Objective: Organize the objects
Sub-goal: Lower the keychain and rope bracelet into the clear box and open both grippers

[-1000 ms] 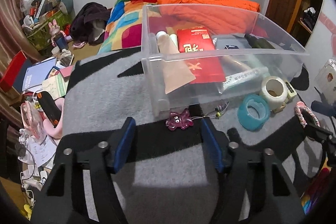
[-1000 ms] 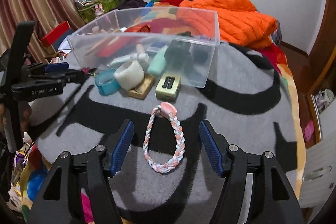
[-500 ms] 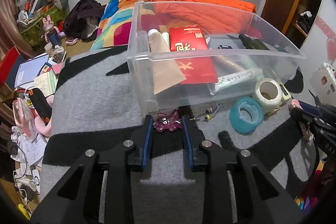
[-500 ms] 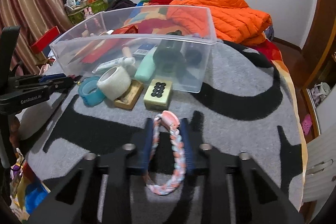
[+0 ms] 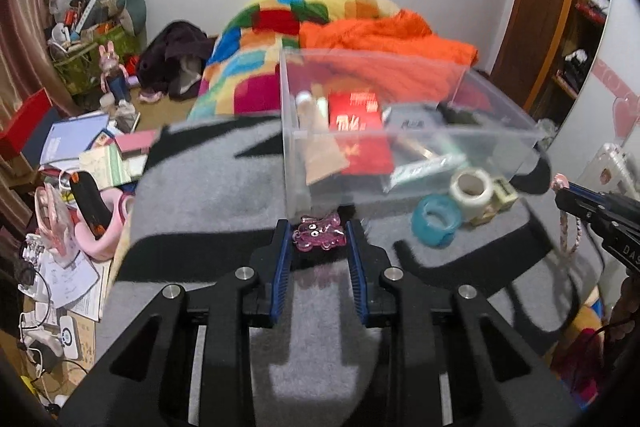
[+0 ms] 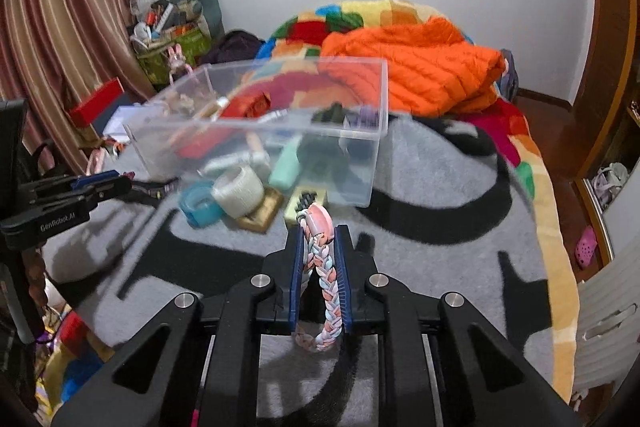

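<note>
My left gripper (image 5: 318, 229) is shut on a small purple octopus charm (image 5: 319, 235), held just above the grey blanket (image 5: 208, 195) in front of the clear plastic bin (image 5: 400, 131). My right gripper (image 6: 318, 233) is shut on a braided pink and blue bracelet (image 6: 322, 267), whose loop hangs down between the jaws. The bin (image 6: 264, 131) holds a red booklet (image 5: 360, 131), tubes and other items. In the left wrist view the right gripper (image 5: 560, 193) shows at the far right with the bracelet (image 5: 570, 231) dangling. The left gripper (image 6: 124, 183) shows at the left of the right wrist view.
A blue tape ring (image 5: 436, 221), a white tape roll (image 5: 472, 189) and small boxes (image 6: 260, 213) lie against the bin's near wall. An orange jacket (image 6: 416, 71) and a patchwork quilt (image 5: 256, 67) lie behind. Books and clutter (image 5: 80, 155) crowd the floor at left.
Both grippers have closed from wide open: the left on the octopus charm, the right on the bracelet. Both have then lifted their items off the blanket.
</note>
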A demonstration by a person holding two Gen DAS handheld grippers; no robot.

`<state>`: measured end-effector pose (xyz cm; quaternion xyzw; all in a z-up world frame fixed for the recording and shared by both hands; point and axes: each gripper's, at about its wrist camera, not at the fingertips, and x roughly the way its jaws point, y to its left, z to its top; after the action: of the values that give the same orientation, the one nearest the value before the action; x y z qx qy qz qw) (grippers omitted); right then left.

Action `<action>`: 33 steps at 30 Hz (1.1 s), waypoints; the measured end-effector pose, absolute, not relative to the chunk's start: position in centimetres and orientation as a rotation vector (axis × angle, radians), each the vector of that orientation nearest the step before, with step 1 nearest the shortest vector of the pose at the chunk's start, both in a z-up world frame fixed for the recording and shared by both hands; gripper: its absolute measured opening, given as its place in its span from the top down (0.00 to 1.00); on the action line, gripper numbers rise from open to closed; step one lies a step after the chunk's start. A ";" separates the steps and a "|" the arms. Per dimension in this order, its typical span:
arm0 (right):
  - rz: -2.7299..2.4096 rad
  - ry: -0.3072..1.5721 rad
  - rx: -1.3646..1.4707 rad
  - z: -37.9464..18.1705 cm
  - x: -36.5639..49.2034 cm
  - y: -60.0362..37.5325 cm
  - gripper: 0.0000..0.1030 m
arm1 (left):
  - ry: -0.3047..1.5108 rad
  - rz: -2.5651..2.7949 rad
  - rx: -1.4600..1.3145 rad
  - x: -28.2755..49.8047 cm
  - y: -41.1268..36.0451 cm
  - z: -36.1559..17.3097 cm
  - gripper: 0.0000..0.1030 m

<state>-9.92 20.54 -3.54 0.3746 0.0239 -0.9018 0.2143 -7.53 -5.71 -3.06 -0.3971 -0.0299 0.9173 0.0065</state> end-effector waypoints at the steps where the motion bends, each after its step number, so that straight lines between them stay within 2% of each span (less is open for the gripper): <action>1: -2.506 0.060 1.016 -2.9 -9.8 20.6 0.87 | -0.095 2.881 -1.217 -7.3 -5.7 -2.3 0.74; 13: -2.546 0.007 0.773 3.3 -10.1 19.7 0.87 | -0.120 2.948 -0.963 -6.2 -5.2 4.2 0.74; 22: -2.575 0.015 0.691 5.8 -12.7 17.9 0.87 | -0.147 2.968 -0.834 -7.4 -4.5 7.2 0.74; 27: -2.594 0.044 0.685 6.0 -14.8 16.6 0.87 | -0.159 2.969 -0.821 -9.5 -4.3 7.6 0.74; 33: -2.592 0.135 0.772 3.5 -17.6 14.3 0.87 | -0.188 2.954 -0.885 -12.5 -4.4 6.1 0.74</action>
<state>-17.58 14.25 3.51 0.2783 0.0486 -0.9348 0.2151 -12.54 -4.37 6.10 -0.2864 -0.0609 0.9558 0.0262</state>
